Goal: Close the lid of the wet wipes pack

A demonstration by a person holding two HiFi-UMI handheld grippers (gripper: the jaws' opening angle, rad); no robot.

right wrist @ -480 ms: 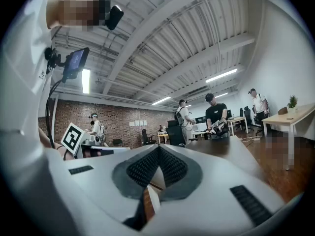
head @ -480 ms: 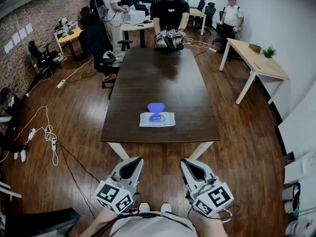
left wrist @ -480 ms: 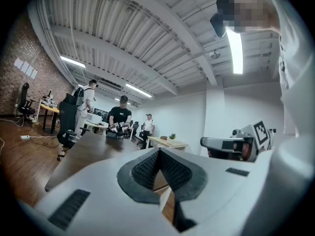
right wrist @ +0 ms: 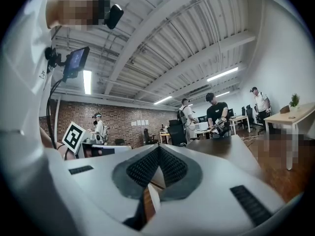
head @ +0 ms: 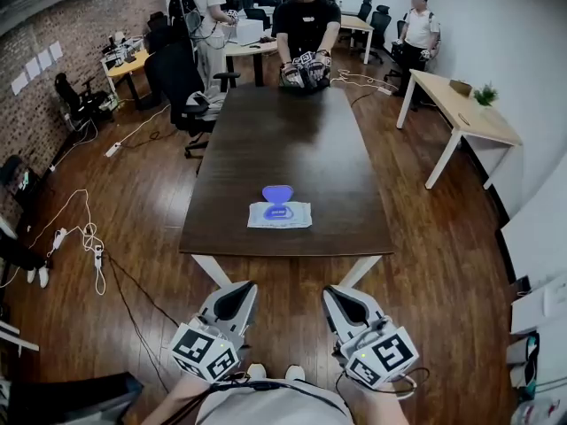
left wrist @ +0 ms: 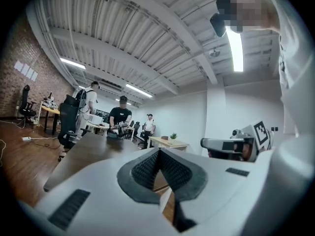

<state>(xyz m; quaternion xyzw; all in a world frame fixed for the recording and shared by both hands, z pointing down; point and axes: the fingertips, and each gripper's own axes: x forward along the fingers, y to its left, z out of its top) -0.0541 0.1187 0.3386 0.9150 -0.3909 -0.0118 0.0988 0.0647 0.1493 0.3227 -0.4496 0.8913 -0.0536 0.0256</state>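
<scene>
The wet wipes pack [head: 280,216] lies flat near the front end of the dark brown table [head: 283,140]. It is white and pale blue, and its blue lid [head: 277,193] stands flipped open toward the far side. Both grippers hang low in front of the person's body, short of the table's near edge and well apart from the pack. My left gripper [head: 239,290] [left wrist: 158,152] is shut with nothing between its pads. My right gripper [head: 338,292] [right wrist: 158,149] is shut and empty too. The pack shows in neither gripper view.
A person [head: 304,25] stands at the table's far end with a pair of grippers [head: 305,69] resting on it. A black office chair [head: 182,82] stands at the table's left, and a light wooden desk [head: 461,104] at the right. Cables [head: 84,237] lie on the floor at left.
The pack and both grippers have kept their places. Only the head view has shifted slightly, and the people at the back have moved a little.
</scene>
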